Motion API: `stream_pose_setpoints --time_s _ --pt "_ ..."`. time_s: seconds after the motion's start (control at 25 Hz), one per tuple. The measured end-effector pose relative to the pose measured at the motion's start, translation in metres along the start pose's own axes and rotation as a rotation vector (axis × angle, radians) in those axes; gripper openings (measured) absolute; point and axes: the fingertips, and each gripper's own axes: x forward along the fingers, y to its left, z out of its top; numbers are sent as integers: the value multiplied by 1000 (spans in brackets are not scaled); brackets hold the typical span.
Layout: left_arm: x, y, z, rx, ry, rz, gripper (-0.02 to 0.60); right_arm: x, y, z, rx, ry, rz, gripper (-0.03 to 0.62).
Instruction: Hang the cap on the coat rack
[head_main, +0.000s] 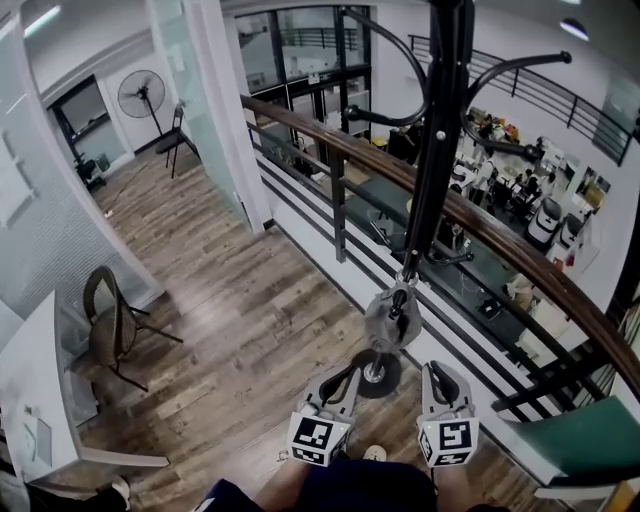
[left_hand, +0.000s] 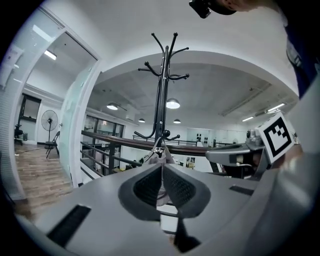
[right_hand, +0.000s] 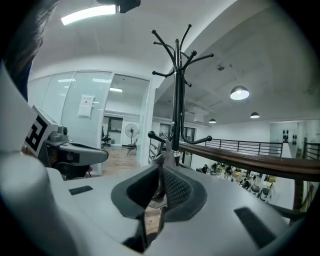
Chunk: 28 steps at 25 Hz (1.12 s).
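Note:
A grey cap (head_main: 392, 318) hangs close against the black coat rack pole (head_main: 440, 150), with its top strap up by a low hook. Whether the strap is over the hook I cannot tell. My left gripper (head_main: 347, 372) and right gripper (head_main: 435, 368) sit just below the cap, on either side of the rack's round base (head_main: 380, 376). In the left gripper view the cap's fabric (left_hand: 162, 157) is pinched between the shut pads (left_hand: 177, 187). The right gripper view shows the same grey fabric (right_hand: 167, 159) squeezed between its pads (right_hand: 176, 189), and the rack (right_hand: 177, 100) rises straight ahead.
A wooden handrail (head_main: 500, 235) on black bars runs diagonally behind the rack, with an open drop beyond it. A brown chair (head_main: 110, 325) and a white desk (head_main: 40, 400) stand at the left. A green seat (head_main: 585, 445) is at the lower right, and a glass partition (head_main: 200, 90) at the back.

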Motion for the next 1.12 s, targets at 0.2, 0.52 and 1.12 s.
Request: stream_pose_setpoints --time_s 0.2,0.52,1.12 --pt "-1 -4 0 -46 -26 -23 2 -4 2 5 -18 -42 -21 9" --pt "4 -8 -5 -55 5 -36 2 -10 2 8 -4 -76 -25 8" --pt "15 -13 -5 -13 7 -60 2 -10 -7 3 -8 -72 -69 8"
